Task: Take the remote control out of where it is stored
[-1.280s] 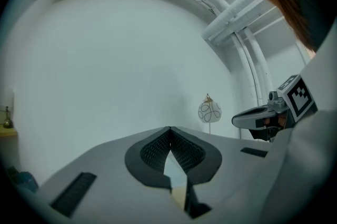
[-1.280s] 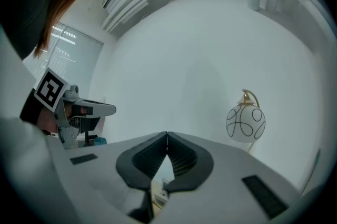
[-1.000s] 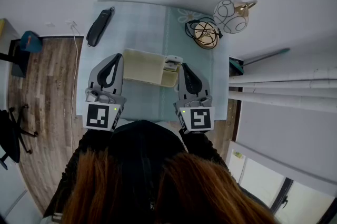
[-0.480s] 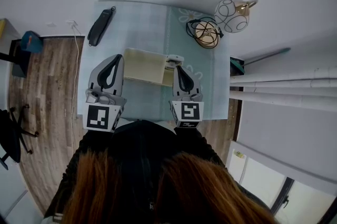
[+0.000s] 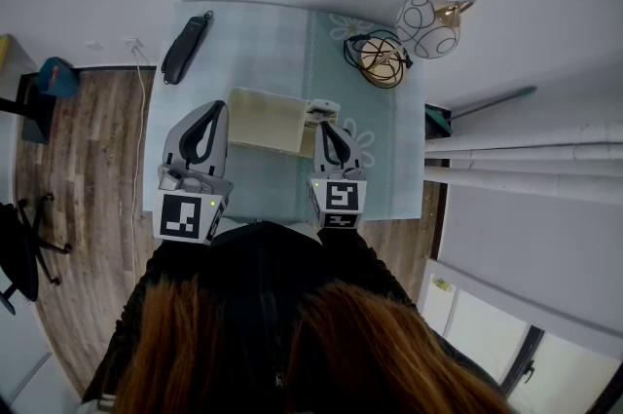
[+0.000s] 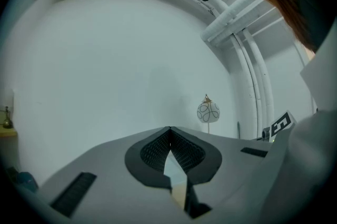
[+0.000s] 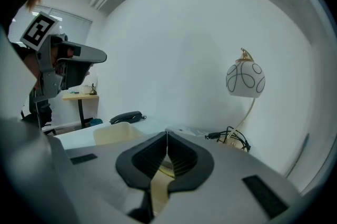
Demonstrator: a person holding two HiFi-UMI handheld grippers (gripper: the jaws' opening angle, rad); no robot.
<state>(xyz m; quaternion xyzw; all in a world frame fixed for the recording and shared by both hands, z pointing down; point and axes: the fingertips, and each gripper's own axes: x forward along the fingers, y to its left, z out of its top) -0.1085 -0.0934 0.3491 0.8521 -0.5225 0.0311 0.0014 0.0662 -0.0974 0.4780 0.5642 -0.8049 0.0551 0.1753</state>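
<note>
Beside the cream tray (image 5: 265, 122), left claw (image 5: 218, 106) and right claw (image 5: 327, 124) are both clenched empty, so the right may merely shove the remote (image 5: 321, 108) at the tray's end.

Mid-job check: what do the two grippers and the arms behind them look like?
The left gripper and right gripper are matching grey wedges tapering to a point, with black ribbed pads. Each carries a white cube with black square markers and a small green light. The sleeves behind them are dark.
</note>
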